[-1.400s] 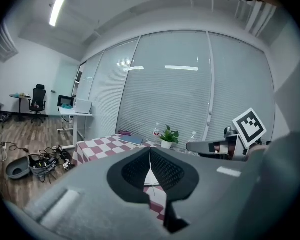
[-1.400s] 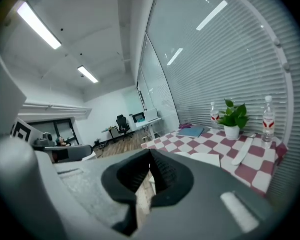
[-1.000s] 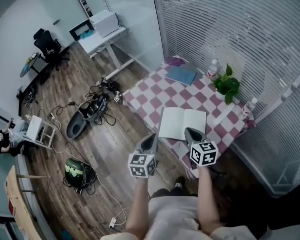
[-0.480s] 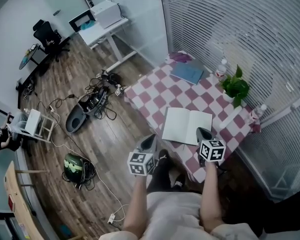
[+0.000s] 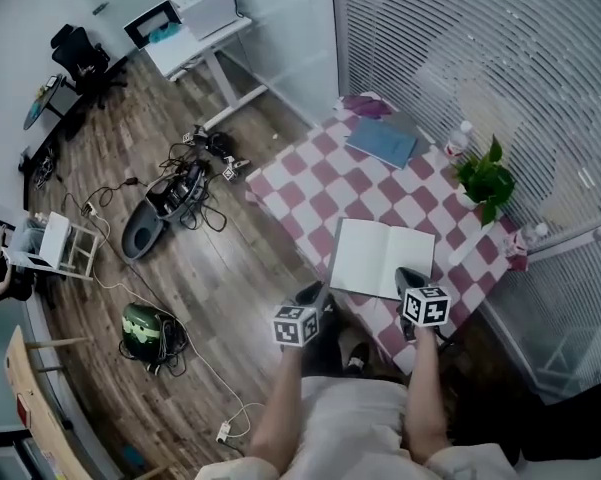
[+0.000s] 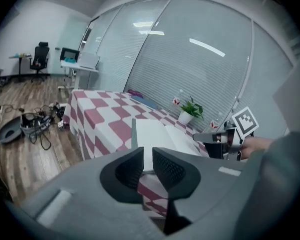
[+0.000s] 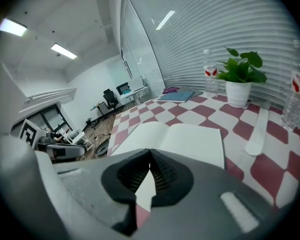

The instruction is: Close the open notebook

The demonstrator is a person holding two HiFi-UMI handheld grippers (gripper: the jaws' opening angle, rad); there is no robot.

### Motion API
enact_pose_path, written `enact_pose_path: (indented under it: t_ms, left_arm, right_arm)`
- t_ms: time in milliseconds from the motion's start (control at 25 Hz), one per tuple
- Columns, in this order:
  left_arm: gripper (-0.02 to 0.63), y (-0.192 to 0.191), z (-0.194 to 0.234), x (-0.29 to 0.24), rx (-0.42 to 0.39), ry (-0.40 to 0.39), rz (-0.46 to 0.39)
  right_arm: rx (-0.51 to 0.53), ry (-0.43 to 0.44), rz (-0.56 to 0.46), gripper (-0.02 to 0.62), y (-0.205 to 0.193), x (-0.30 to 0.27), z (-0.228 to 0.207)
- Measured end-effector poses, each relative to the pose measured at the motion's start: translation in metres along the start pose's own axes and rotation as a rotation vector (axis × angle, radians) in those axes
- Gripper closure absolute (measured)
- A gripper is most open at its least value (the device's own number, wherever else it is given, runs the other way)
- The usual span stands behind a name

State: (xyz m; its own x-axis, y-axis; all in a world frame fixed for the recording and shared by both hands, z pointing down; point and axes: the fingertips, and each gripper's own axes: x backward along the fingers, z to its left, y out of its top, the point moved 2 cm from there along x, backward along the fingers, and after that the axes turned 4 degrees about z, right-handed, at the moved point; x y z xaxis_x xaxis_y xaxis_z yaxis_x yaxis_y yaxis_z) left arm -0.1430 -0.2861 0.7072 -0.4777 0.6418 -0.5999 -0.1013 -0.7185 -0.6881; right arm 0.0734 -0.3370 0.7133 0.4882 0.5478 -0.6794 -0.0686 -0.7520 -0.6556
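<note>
L gripper [image 6: 147, 160]: jaws opening, slit apart, nothing btwn.
R gripper [image 7: 150, 160]: jaws closed, empty.
Notebook [image 5: 382, 258]: open flat, blank white pages, at table's [image 5: 280, 200] near edge.
Cloth [image 7: 189, 116]: red/white checks.
Head view only: green-black item [image 5: 145, 330] on wood floor [image 5: 230, 278].

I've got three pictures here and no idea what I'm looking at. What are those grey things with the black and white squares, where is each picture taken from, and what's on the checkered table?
No robot: a person holds a hand tool in each hand, the left gripper and the right gripper; the marked cubes belong to them. One picture comes from a camera on the person's head, looking down; the other two ride on each gripper and look along its jaws. On the checkered table lie an open notebook, a blue book, a potted plant and water bottles. Neither gripper holds anything: the right one's jaws are together, the left one's are opening.
</note>
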Motion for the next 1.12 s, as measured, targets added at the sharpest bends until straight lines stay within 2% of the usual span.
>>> enact_pose_path:
  t_ms: [120, 320, 600, 760, 880, 960, 1120]
  left_arm:
    - [0.509, -0.015, 0.015, -0.012, 0.088, -0.032, 0.033]
    - [0.452, -0.033, 0.025, -0.029, 0.181, -0.076, 0.072]
    - [0.388, -0.041, 0.025, -0.051, 0.236, -0.143, 0.116]
    - [0.37, -0.046, 0.031, -0.054, 0.317, -0.158, 0.121]
    - [0.364, -0.051, 0.026, -0.059, 0.389, -0.227, 0.112]
    - [0.364, -0.047, 0.021, -0.062, 0.395, -0.258, 0.101]
    - [0.365, -0.042, 0.018, -0.06, 0.381, -0.267, 0.102]
  right_arm:
    - [0.034, 0.024, 0.048, 0.595, -0.009, -0.017, 0.008]
    - [0.063, -0.029, 0.146, 0.595, -0.033, -0.034, 0.003]
    - [0.092, -0.095, 0.19, 0.594, -0.044, -0.045, -0.007]
    - [0.116, -0.103, 0.197, 0.594, -0.042, -0.045, -0.004]
    - [0.124, -0.109, 0.202, 0.594, -0.042, -0.046, -0.004]
    - [0.122, -0.108, 0.203, 0.595, -0.042, -0.046, -0.005]
    - [0.113, -0.104, 0.2, 0.594, -0.042, -0.047, -0.005]
